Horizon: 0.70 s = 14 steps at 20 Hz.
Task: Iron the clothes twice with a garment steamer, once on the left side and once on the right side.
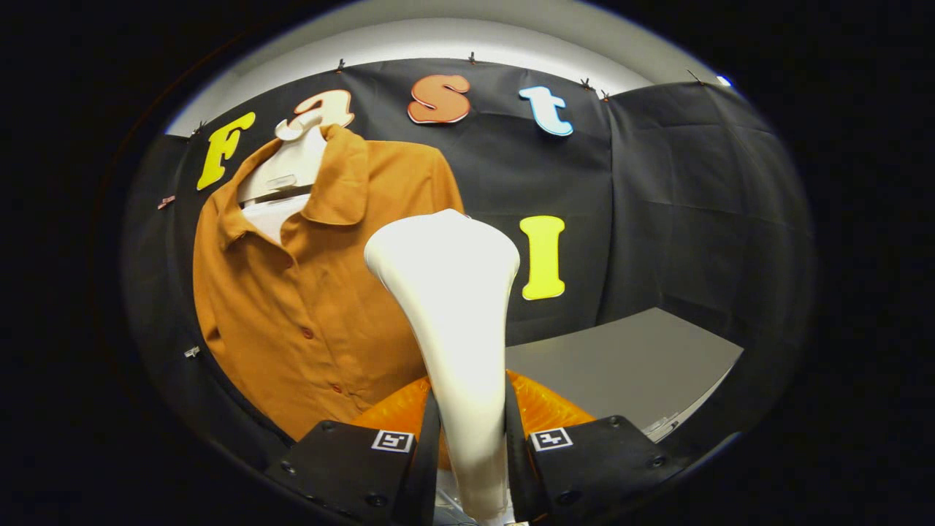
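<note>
The steamer (445,292) is gripped at its white neck between the closed jaws of the gripper (467,446), so its head can be pointed at cloth. Left of the steamer and just beyond it, the shirt (292,292) is hung on a hanger (288,164), flat for steaming. The tabletop (628,358) lies right of the steamer.

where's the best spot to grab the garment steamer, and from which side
By the narrow white neck below the head of the garment steamer, approached from behind so the head points at the orange shirt. The neck is slim enough to fit between the jaws, while the head flares wide. The gripper is already shut on it there.
</note>
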### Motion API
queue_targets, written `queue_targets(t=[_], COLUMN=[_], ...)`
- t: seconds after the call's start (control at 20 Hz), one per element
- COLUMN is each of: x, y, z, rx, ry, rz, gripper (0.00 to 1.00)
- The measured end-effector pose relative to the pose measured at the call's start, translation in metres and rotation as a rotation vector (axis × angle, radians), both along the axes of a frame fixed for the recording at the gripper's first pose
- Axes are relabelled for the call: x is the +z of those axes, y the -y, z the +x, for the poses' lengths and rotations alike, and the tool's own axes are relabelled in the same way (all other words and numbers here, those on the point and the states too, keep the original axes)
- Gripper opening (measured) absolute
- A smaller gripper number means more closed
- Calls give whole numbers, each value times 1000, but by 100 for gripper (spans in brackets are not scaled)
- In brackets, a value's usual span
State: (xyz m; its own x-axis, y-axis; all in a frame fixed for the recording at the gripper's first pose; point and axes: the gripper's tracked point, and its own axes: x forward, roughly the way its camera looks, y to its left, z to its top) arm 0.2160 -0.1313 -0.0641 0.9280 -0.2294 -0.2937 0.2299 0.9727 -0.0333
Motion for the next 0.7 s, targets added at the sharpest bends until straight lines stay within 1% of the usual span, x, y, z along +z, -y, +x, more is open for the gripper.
queue_targets(t=[0.2,0.35,0.5,0.7], x=[-3,-12,-23,-37], y=[-32,-48,-59,-60], z=[16,31,43,58], rx=[31,38,34,10], ry=[1,-18,-47,-79], rz=[-8,-13,-15,-37], gripper=[43,43,43,43])
